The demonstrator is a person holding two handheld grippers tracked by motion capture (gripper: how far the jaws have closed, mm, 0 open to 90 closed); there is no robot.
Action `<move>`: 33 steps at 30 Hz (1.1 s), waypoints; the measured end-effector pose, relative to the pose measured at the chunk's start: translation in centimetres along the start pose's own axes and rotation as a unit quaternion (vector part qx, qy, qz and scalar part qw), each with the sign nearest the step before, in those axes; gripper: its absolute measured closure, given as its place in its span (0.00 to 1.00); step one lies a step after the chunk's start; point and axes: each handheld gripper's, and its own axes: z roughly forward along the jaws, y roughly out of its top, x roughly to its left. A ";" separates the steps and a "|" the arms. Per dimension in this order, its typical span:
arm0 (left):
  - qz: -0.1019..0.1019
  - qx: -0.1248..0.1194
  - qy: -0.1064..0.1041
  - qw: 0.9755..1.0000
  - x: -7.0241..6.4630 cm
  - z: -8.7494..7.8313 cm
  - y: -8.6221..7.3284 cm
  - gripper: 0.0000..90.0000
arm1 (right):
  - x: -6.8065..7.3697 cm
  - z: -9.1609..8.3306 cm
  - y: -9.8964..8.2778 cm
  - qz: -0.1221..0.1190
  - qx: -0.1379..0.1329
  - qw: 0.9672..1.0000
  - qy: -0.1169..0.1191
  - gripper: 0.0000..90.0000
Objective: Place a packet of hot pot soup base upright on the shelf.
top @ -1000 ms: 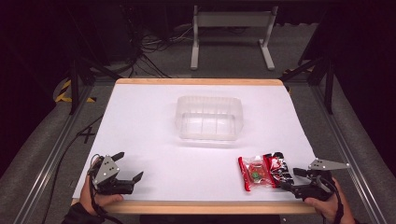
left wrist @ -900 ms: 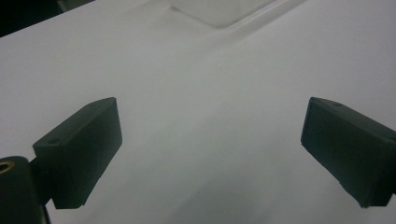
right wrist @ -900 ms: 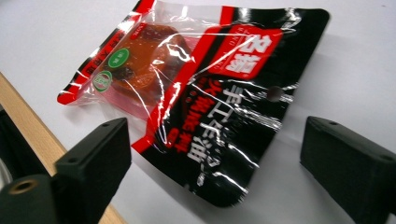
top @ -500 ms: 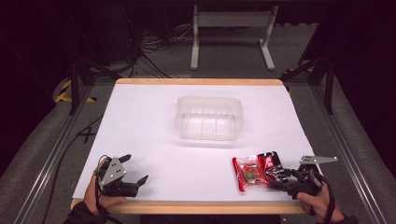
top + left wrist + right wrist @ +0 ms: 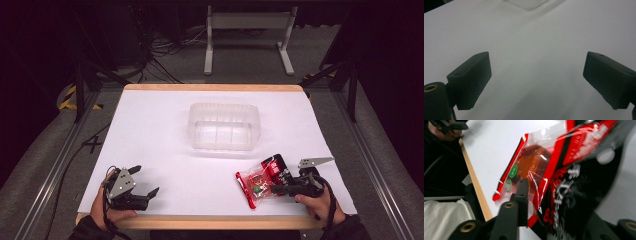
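Snack packet (image 5: 261, 179), red and black with a clear window, lies at the near right of the white tabletop (image 5: 165, 130), close to the wooden front edge. In the right gripper view the packet (image 5: 564, 170) shows white characters printed on its black panel and more white lettering on a red band, all too blurred for me to read. Two small round green stickers sit near its lower corner, their print also illegible. Through the clear film I see an orange-brown piece of food.

My right tool (image 5: 280, 187) has just been closing its jaws, and the packet's near end sits between them; they look clenched on it, one black jaw lying against the film. My left tool (image 5: 142, 184) rests at the near left of the tabletop with its jaws spread wide and released, nothing but bare white surface between them. A clear plastic tub (image 5: 224, 126) stands at the middle of the tabletop, well apart from the packet.
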 end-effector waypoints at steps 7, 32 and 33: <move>0.001 0.001 -0.002 1.000 0.0 0.1 0.0 0.10 | 1.5 -1.1 0.4 -0.038 -0.036 0.998 -0.029 0.95; -0.013 -0.009 -0.004 1.000 0.1 -0.2 0.0 0.10 | 4.0 -3.9 3.2 -0.091 -0.114 0.984 -0.106 1.00; -0.013 -0.009 -0.004 1.000 0.1 -0.2 0.0 0.10 | 4.1 -3.9 3.4 -0.093 -0.116 0.983 -0.106 1.00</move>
